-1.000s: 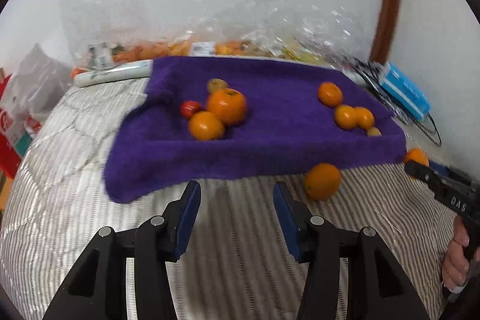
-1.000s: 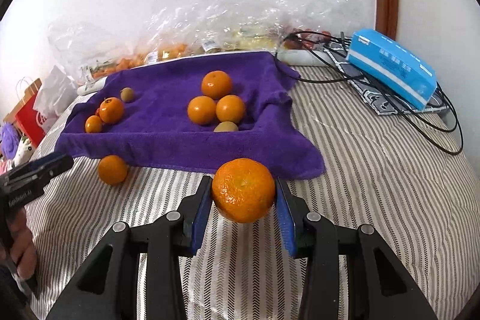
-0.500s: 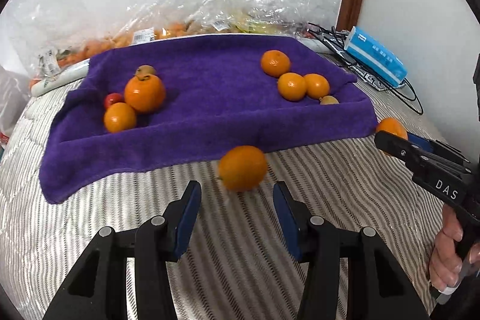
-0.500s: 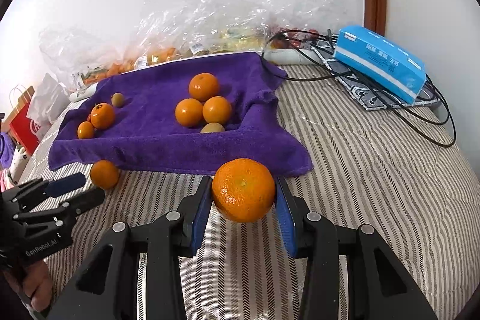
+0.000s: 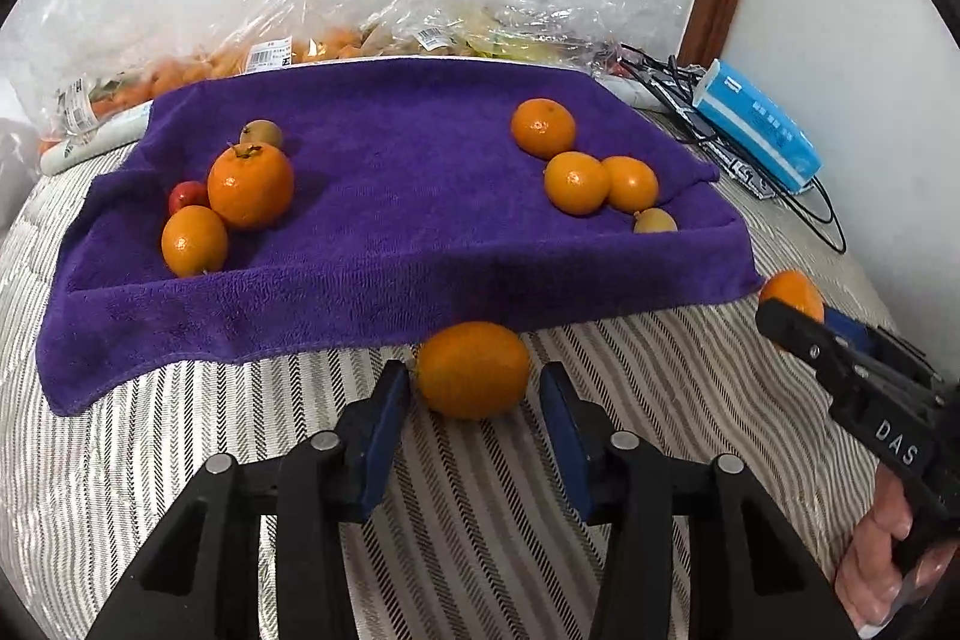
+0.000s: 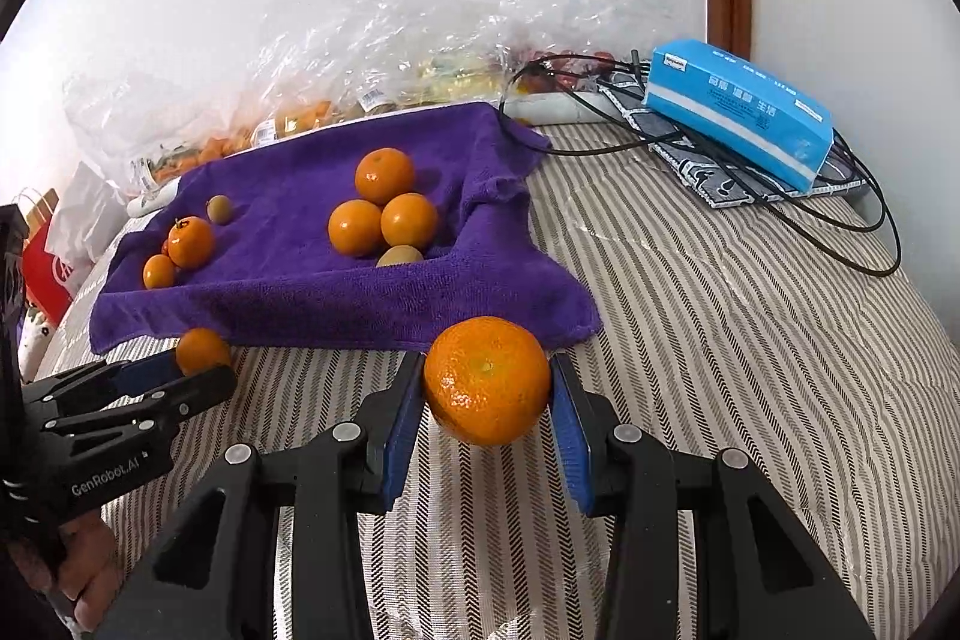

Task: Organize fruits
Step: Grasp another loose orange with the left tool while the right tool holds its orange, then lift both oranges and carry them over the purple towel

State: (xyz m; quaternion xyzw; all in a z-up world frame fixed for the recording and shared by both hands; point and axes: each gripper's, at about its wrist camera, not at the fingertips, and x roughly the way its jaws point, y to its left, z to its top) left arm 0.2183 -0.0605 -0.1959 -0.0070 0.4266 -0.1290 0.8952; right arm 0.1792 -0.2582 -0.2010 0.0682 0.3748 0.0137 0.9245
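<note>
A purple towel (image 5: 408, 220) lies on the striped bed and holds two clusters of fruit. On its left are a large orange (image 5: 251, 185), a smaller one, a red fruit and a kiwi. On its right are three oranges (image 5: 575, 182) and a kiwi. A loose orange (image 5: 473, 369) lies on the bed at the towel's front edge, between the open fingers of my left gripper (image 5: 474, 403), untouched. My right gripper (image 6: 487, 403) is shut on a mandarin (image 6: 486, 379), held above the bed by the towel's right corner; it also shows in the left wrist view (image 5: 792, 293).
Clear plastic bags of fruit (image 5: 360, 34) line the wall behind the towel. A blue tissue pack (image 6: 741, 112) and black cables (image 6: 864, 220) lie at the back right. A red bag (image 6: 45, 259) stands off the left side of the bed.
My left gripper has swung right and moved forward until the loose orange sits between its open fingers. My right gripper still holds the mandarin, nearly still.
</note>
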